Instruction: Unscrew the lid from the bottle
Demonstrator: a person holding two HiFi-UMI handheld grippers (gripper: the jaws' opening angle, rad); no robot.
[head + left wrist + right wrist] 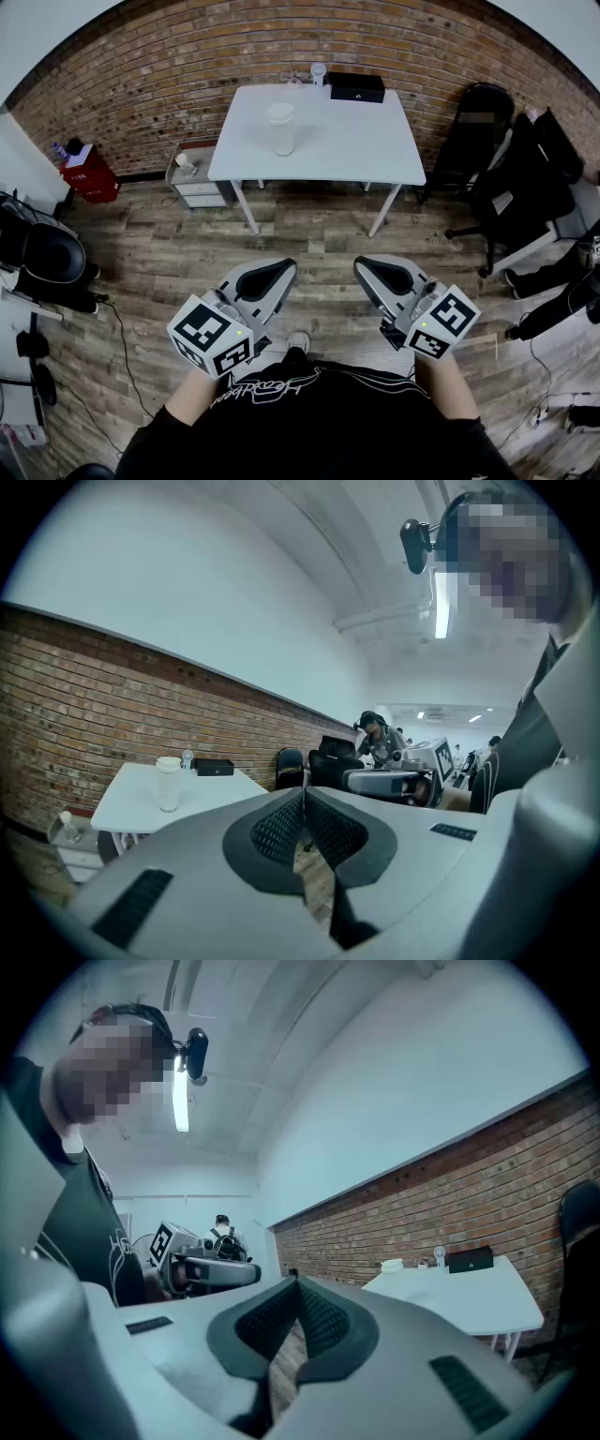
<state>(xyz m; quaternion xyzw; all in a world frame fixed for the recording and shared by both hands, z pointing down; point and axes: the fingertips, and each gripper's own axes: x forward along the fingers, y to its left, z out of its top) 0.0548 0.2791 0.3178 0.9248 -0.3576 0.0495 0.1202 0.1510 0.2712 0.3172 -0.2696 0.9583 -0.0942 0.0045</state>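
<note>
Well back from the white table (347,141), the person stands with both tools held low and close to the body, tips pointing forward toward the work. The left gripper (284,268) has its jaws pressed together with nothing between them, and the right gripper (364,265) is closed and empty in the same way; each gripper view shows only floorboards through the small gap below the ribbed pads. This looks like a rest pose before any approach, with both tools level and side by side, so either one could reach out first.

The bottle (280,128) stands upright on the table, left of its middle, far from both grippers. Its lid (279,112) sits on top, so the unscrewing appears not to have begun. The bottle has bare tabletop all round it, which should leave room for one tool to hold the body while the other turns the lid.

At the far edge of the table lies a black box (356,87), with a small white object just beside it that is too small to identify. The table stands against a brick wall (169,75) on a floor (319,234) of worn wood planks. A low drawer unit (197,178) sits beside the table's left legs, a red box (91,173) stands further left, and a dark chair (483,122) stands to the right.
</note>
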